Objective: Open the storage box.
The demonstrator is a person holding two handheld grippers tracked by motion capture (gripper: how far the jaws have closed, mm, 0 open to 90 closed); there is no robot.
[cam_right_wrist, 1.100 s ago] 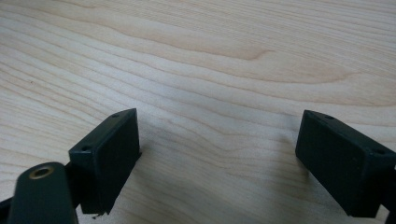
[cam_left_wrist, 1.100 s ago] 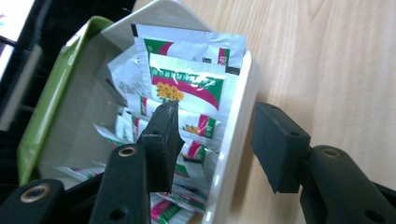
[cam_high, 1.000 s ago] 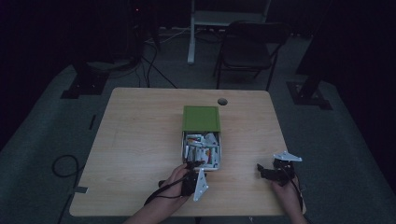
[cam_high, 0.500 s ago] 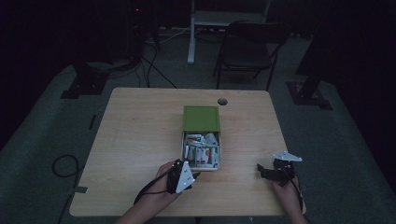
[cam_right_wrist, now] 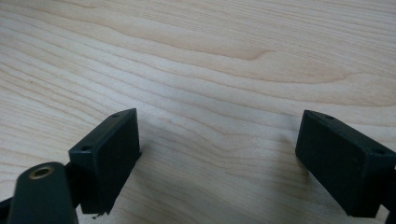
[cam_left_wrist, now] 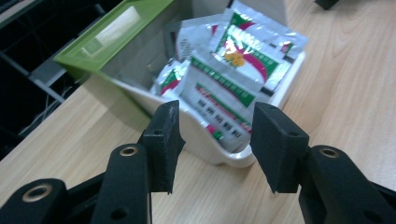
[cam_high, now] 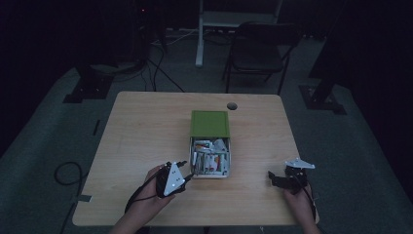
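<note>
Since the earlier frames, left gripper has drawn back from over the box to its near left corner; right gripper unchanged. Left jaws spread, nothing between them, aimed at the box's rounded near corner, just short of it. Box white, green lid slid toward the far end, contents exposed: sachets in silver, green and red, packed loosely. Box sits mid-table. Right gripper well apart to the right, jaws wide open over bare wood, low to the surface.
</note>
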